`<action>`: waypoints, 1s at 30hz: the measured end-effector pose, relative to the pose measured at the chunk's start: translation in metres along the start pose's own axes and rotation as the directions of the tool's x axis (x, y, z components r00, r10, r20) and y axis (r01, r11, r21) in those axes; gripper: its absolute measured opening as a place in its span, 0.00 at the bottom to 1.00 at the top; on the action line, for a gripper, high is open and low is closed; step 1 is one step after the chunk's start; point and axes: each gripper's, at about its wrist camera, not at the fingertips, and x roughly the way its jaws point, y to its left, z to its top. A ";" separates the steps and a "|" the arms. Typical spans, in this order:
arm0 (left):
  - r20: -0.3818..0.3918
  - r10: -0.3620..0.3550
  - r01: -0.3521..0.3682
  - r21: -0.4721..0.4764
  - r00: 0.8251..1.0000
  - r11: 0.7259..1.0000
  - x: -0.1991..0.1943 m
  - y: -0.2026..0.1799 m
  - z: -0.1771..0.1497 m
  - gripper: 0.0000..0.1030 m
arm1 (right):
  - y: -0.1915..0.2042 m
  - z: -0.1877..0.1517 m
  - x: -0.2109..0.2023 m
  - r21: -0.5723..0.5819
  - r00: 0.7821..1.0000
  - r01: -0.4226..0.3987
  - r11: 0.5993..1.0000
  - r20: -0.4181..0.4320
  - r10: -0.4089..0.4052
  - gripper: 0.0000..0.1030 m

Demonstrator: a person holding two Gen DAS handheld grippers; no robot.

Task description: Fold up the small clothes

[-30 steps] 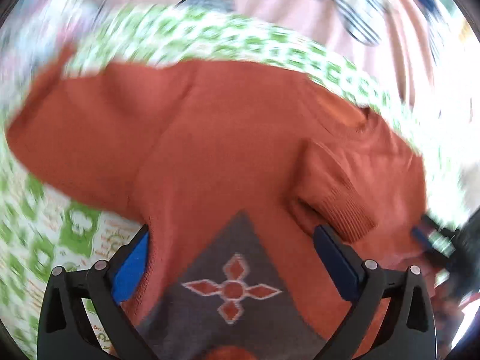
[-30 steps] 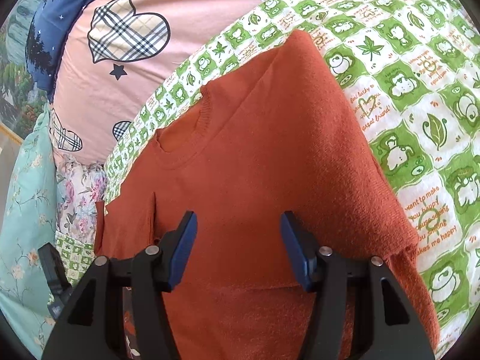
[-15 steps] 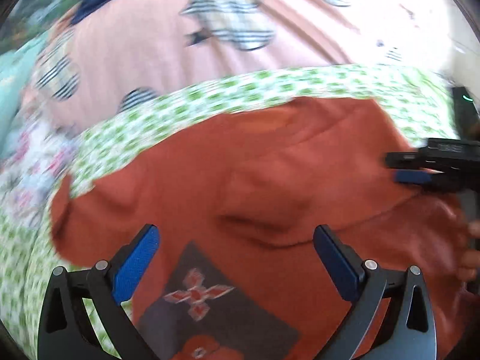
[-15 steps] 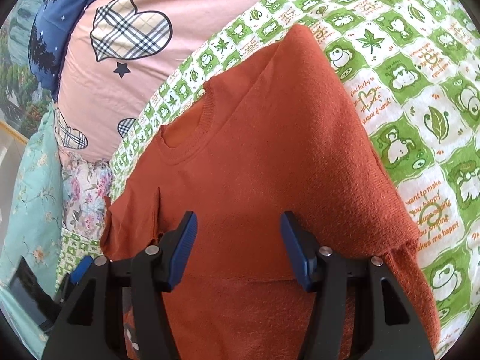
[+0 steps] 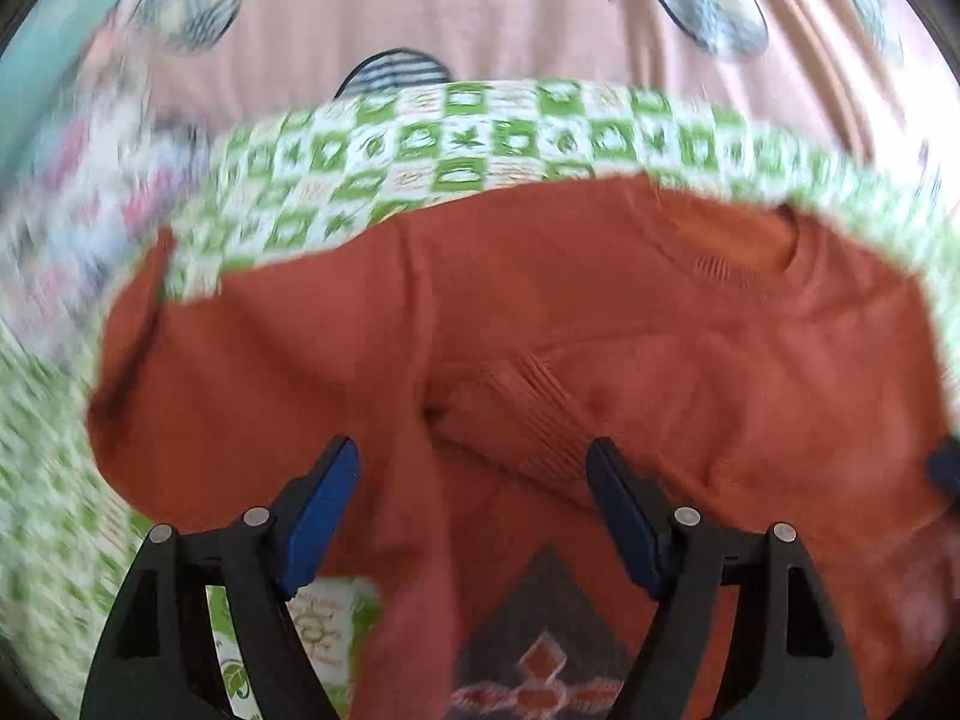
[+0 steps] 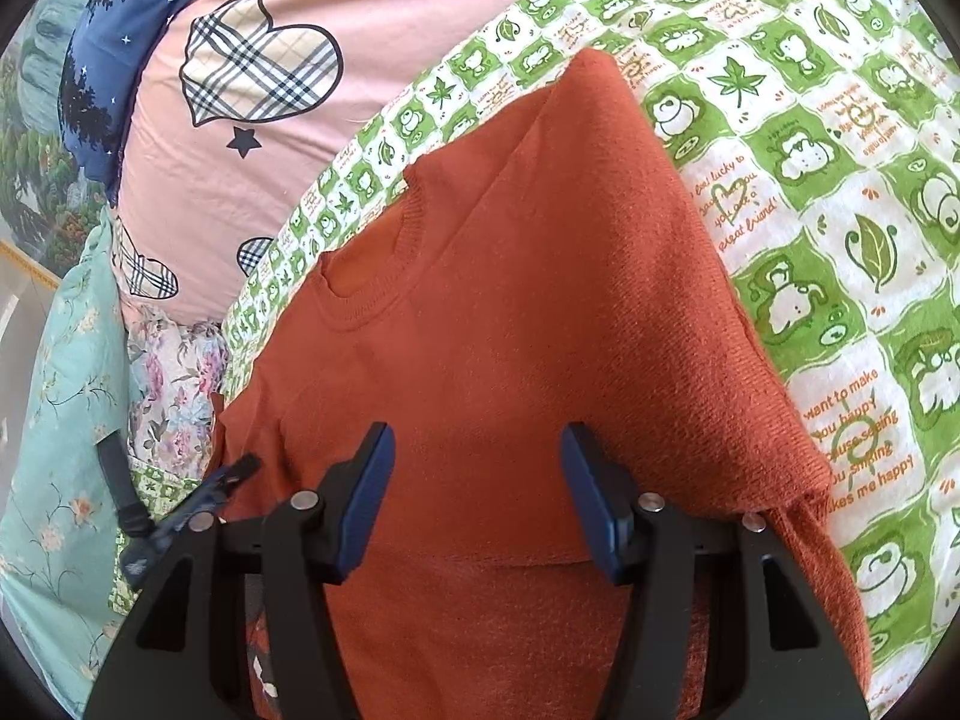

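A small rust-orange knit sweater lies partly folded on a green-and-white patterned blanket. Its ribbed cuff lies folded across the body, and a grey diamond motif shows at the bottom. My left gripper is open above the sweater, its jaws either side of the folded sleeve, holding nothing. In the right wrist view the sweater has its right side folded in. My right gripper is open over the sweater's lower body and is empty. The left gripper shows at the sweater's left edge.
A pink sheet with plaid hearts lies beyond the blanket. A pale green floral cloth and a dark blue cloth are at the left. The left wrist view is motion-blurred.
My left gripper has swung across the sweater and its jaws have narrowed, though still open. The right gripper has stayed almost still, open.
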 end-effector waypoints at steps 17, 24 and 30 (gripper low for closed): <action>-0.197 -0.093 0.101 0.031 0.976 0.994 0.031 -0.032 -0.024 0.82 | 0.005 0.041 -0.034 -0.100 0.974 0.197 0.975 0.132 -0.183 0.57; -0.191 -0.218 0.219 -0.012 0.957 0.976 0.016 -0.005 -0.040 0.83 | -0.012 0.061 -0.001 -0.149 0.941 0.338 0.929 0.080 -0.330 0.57; -0.187 -0.217 0.203 -0.094 0.958 0.975 0.036 -0.012 -0.015 0.78 | -0.004 0.066 0.006 -0.223 0.926 0.378 0.899 0.082 -0.369 0.13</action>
